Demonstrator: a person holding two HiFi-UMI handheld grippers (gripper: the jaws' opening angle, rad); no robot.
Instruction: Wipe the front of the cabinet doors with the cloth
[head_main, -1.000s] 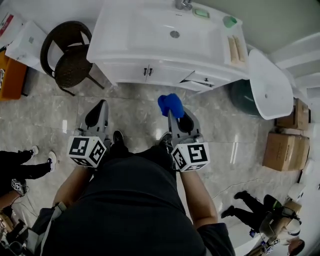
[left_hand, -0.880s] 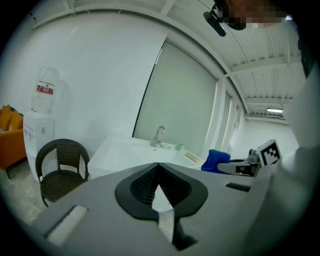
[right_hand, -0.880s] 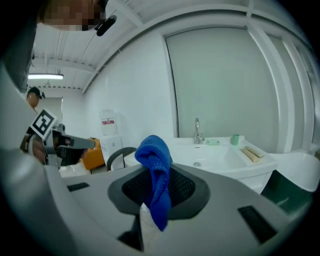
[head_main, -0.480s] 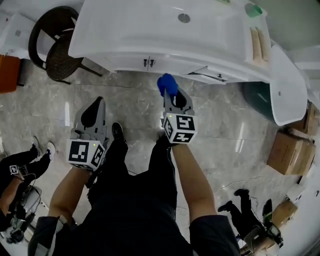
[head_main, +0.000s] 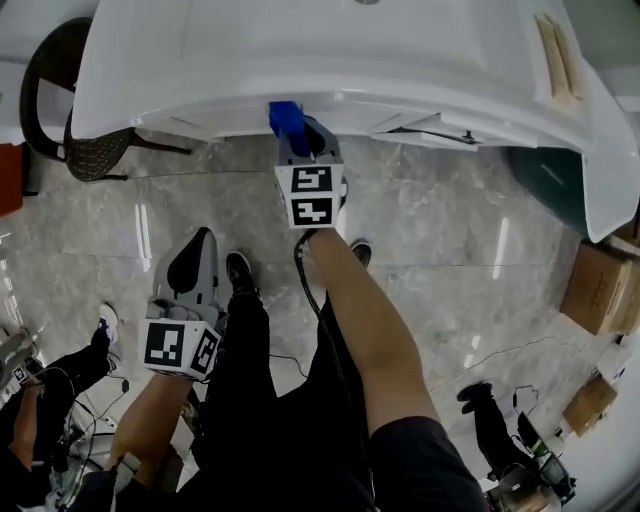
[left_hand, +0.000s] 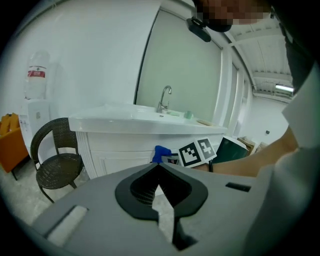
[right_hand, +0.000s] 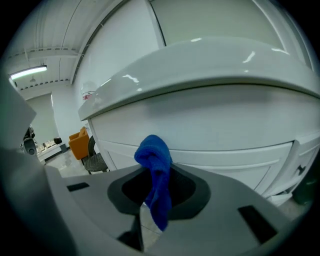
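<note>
Left gripper (head_main: 202, 234) and right gripper (head_main: 297, 132) make two; one blue cloth (head_main: 284, 116), one cabinet (left_hand: 116, 150), one chair (left_hand: 54, 161), two cardboard boxes (head_main: 600, 290) (head_main: 590, 405).

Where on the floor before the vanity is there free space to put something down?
Two bare floor patches: a wide one right of the right gripper, which holds the cloth, between the vanity and the cardboard box; a smaller one between the chair, the vanity and the left gripper. The lower corners are crowded with other people's legs.
</note>
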